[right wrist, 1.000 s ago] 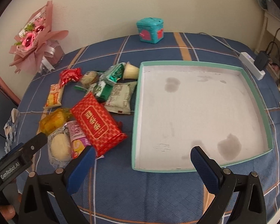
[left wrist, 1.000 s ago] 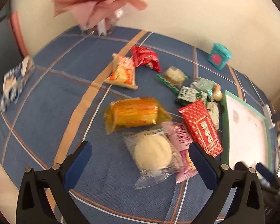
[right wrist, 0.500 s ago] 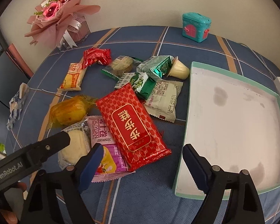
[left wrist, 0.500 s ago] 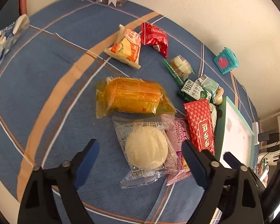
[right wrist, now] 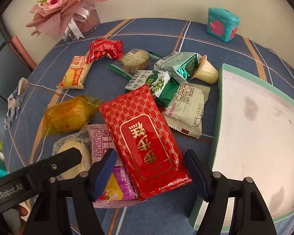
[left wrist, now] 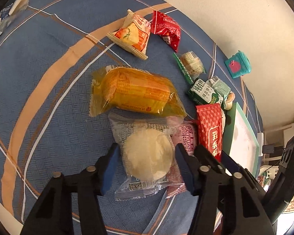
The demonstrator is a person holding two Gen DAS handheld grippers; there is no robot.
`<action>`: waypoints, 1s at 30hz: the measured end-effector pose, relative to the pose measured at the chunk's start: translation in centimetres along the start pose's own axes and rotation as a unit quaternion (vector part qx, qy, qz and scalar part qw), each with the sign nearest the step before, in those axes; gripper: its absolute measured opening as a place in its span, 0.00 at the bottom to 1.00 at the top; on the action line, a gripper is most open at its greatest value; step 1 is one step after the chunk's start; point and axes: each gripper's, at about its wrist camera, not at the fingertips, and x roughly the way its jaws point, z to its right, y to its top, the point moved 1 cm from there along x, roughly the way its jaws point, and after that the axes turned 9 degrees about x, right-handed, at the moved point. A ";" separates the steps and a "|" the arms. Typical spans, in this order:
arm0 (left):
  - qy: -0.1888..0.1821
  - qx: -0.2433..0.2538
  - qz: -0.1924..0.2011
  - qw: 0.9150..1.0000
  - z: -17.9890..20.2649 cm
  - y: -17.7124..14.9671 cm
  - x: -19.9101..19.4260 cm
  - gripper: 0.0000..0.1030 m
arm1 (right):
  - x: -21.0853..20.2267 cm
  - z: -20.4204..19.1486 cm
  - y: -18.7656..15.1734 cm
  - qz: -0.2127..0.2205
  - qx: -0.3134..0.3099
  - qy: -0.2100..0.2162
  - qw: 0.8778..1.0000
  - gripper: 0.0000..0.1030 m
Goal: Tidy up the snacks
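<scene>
Two hand-held grippers descend on a heap of snacks scattered across a blue plaid surface, the sorting barely begun. The green-rimmed tray at the right of the pile lies bare, with no snack inside it, so every packet seems left to move. The left hand-held gripper straddles a round pale cake in a clear wrapper, its jaws closing, pads just beside the packet and not yet seen pressing on it. The right hand-held gripper straddles the near end of a red patterned packet, its jaws also closing, with gaps on both sides. The red packet overlaps a pink packet, which lies partly beneath it. Beyond them wait a yellow-wrapped cake, green biscuit packs, a small jelly cup and others, all on the cloth.
</scene>
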 end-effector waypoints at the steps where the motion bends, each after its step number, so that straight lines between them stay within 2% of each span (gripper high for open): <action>1: -0.001 -0.002 0.000 1.000 -0.1 0.0 0.0 0.54 | 0.0 0.2 0.0 0.000 0.006 0.001 1.000 0.67; 4: -0.004 -0.001 0.002 1.000 -0.1 -0.1 -0.1 0.50 | 0.0 0.8 0.1 -0.004 0.021 0.002 1.000 0.60; 16: -0.007 0.000 0.017 1.000 0.0 -0.2 -1.4 0.45 | -1.0 1.9 0.0 -0.022 0.058 0.020 0.998 0.51; 21: -0.001 0.004 0.036 0.999 0.2 -0.1 -2.6 0.44 | -2.1 2.2 0.0 -0.018 0.064 0.021 0.998 0.49; 30: 0.006 0.025 0.089 0.996 2.3 0.3 -5.9 0.44 | -4.9 2.8 0.4 -0.002 0.088 0.046 0.995 0.47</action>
